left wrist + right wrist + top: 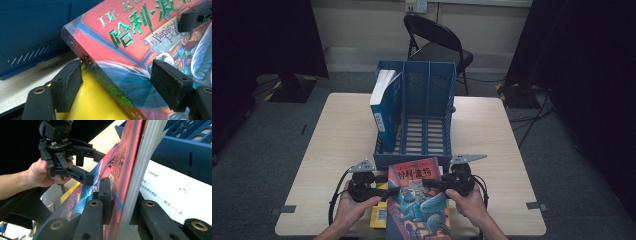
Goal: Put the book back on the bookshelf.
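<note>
A thick red and blue book (419,205) with green lettering is tilted up at the table's front edge, partly over a yellow book (378,216). My right gripper (428,182) is shut on its right, page-side edge; in the right gripper view one pad (106,192) presses the red cover (120,162) and the other jaw sits behind the page block. My left gripper (393,192) stands wide at the spine. In the left gripper view one pad (67,85) touches the spine edge and the other (170,85) hovers over the cover (130,25). No squeeze is visible.
A blue three-slot file rack (427,100) stands mid-table just behind the book, with a blue and white book (382,105) leaning in its left slot. A white printed page (175,192) lies under the raised book. A folding chair (437,40) stands beyond the table (492,140).
</note>
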The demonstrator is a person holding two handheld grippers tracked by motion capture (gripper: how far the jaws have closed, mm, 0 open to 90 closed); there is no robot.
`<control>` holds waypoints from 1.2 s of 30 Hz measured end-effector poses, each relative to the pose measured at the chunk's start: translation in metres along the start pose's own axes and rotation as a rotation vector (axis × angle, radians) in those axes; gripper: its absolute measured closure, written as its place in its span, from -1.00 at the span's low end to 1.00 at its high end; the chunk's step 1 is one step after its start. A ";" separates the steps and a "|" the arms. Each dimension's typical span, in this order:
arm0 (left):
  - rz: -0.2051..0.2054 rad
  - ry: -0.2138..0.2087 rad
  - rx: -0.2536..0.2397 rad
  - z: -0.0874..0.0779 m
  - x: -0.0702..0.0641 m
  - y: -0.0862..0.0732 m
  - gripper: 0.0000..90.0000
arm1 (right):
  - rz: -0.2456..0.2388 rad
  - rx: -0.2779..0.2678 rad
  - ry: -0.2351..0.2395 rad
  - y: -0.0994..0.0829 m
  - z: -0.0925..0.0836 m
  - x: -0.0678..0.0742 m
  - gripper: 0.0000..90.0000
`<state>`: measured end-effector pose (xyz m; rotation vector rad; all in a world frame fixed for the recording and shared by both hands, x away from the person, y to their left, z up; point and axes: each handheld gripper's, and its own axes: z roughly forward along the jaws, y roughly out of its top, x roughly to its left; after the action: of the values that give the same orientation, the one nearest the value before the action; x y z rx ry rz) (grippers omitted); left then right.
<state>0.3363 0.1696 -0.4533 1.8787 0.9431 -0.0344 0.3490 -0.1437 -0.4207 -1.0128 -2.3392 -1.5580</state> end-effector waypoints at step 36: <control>0.009 -0.182 -0.077 -0.004 -0.018 0.017 0.16 | -0.031 -0.056 -0.015 0.007 -0.006 0.016 0.84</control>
<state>0.3328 0.1586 -0.4316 1.7757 0.8009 -0.1588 0.3403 -0.1406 -0.4048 -1.0083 -2.3442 -1.6417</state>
